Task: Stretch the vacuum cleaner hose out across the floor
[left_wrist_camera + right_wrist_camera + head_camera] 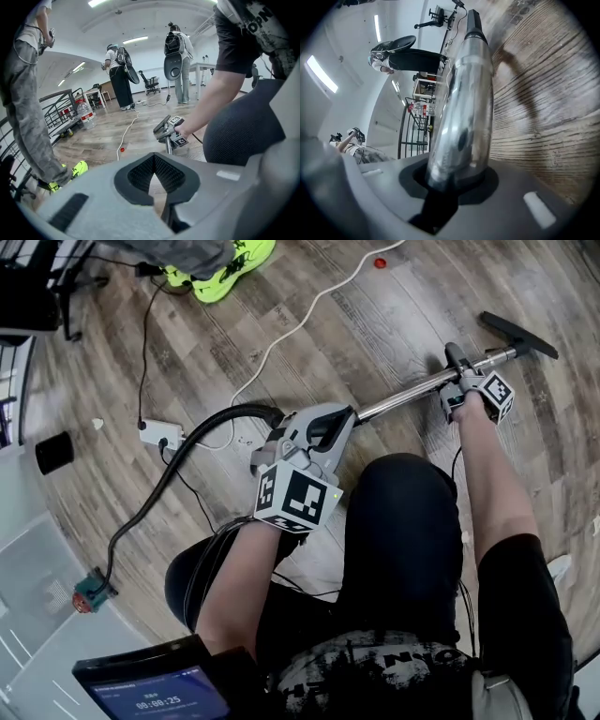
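Note:
The black vacuum hose (pixel 159 484) curves over the wood floor from a red and teal fitting (pixel 89 594) up to the grey handle end. My left gripper (pixel 323 423) sits over that junction. Its jaws are shut, and only floor shows through their notch (pixel 155 178). The metal wand (pixel 412 390) runs on to the right, ending in the black floor nozzle (pixel 520 334). My right gripper (pixel 461 390) is shut on the wand near the nozzle end. The shiny tube (pixel 464 103) lies in the pad notch of that gripper (pixel 457 180), low over the boards. The wand (pixel 168 146) also shows in the left gripper view.
A white power strip (pixel 161 434) and its white cable (pixel 300 320) lie left of the hose. Neon shoes (pixel 230 268) stand at the top, a small red item (pixel 380 262) nearby. A tablet (pixel 155 690) is at the bottom. People (pixel 121 77) stand farther off, beside a cart (pixel 86 115).

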`<state>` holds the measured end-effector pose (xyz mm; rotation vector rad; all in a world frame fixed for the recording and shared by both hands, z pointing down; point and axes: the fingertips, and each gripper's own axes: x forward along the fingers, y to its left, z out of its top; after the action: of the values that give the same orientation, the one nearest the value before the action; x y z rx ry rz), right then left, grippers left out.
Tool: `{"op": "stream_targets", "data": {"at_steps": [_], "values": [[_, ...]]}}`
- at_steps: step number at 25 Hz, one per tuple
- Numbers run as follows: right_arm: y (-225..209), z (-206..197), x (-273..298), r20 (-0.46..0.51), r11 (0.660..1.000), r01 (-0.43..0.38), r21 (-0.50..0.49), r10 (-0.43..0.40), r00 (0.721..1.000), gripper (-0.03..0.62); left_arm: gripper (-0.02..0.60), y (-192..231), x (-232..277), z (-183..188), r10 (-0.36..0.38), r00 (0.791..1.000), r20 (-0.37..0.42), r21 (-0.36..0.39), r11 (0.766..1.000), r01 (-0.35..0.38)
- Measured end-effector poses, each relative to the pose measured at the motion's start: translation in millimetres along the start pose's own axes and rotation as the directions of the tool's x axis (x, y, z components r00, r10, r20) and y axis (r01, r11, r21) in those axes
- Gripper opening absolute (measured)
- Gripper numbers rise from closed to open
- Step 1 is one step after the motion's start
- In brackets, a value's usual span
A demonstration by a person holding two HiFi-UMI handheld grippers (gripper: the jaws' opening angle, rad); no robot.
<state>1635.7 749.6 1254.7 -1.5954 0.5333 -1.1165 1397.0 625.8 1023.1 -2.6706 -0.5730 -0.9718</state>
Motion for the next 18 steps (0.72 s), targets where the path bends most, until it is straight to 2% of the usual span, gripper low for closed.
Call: {"op": "stream_targets", "data": {"at_steps": [4,9,18], "values": [[-8.1,-0.9,4.1,-0.063,0.995,0.038,-0.096,-0.044,0.997,0.134,0.002,-7.0,-1.2,-6.0,-0.018,1.000,-0.009,-0.013,1.000,0.018],[-21.7,-15.1,-3.7,-0.133,0.946,0.166,-0.277,-0.209,0.969,0.226,0.002,-8.8,3.1,-7.4,-0.032,0.999,-0.017,-0.020,0.999,0.032],[-39.8,-15.2,-21.4,-0.167,0.868,0.350,-0.353,-0.426,0.889,0.261,0.002,-8.0,10.6,0.2,-0.043,0.999,-0.016,0.024,0.999,0.044]]}}
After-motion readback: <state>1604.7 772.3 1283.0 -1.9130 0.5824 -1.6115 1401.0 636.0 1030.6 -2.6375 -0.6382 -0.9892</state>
